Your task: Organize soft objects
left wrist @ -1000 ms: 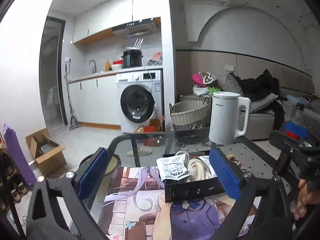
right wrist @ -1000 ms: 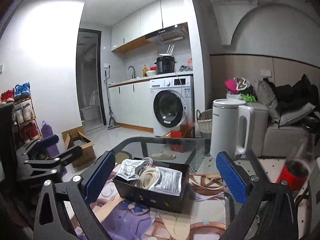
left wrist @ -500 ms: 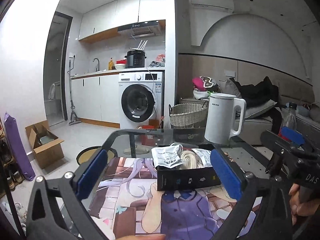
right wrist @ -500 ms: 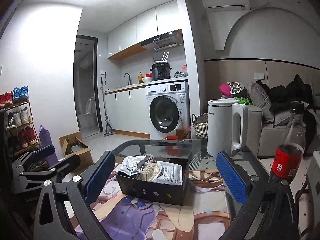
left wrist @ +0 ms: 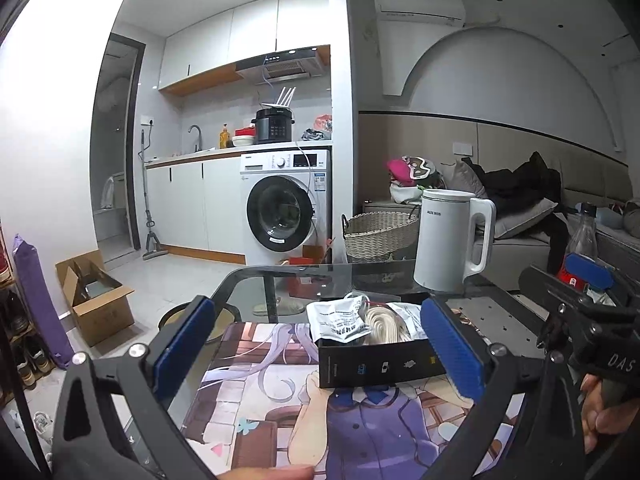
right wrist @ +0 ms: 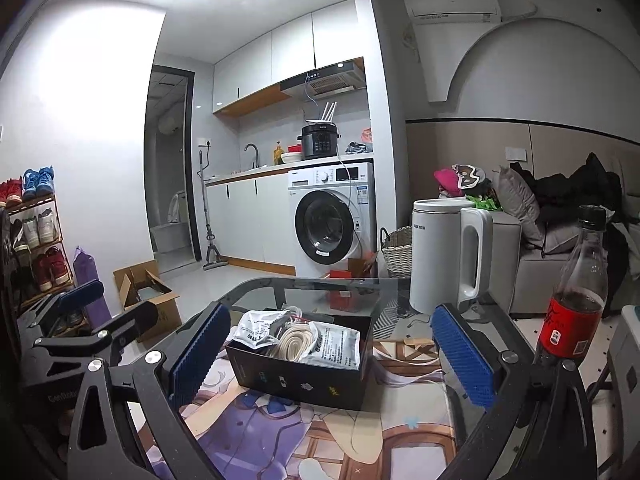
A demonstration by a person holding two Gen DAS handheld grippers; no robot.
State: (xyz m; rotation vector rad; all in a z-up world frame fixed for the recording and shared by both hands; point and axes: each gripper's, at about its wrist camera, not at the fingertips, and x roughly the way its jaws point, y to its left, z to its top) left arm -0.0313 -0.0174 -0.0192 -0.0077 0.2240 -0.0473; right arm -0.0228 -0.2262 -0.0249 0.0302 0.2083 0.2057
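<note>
A black open box sits on the printed mat on the glass table. Inside it lie silver-white soft packets and a coil of cream rope. My left gripper is open, blue pads wide apart, held back from the box with nothing between them. My right gripper is open too, facing the box from the near side, empty. Each gripper shows at the edge of the other's view.
A white electric kettle stands behind the box. A cola bottle stands at the right. A wicker basket, washing machine, cardboard box and shoe rack lie beyond the table. A hand grips the right tool.
Both cameras have pulled back and tilted up a little, so the box sits lower and farther in view. The bottle has come fully into the right view. Both grippers stay open.
</note>
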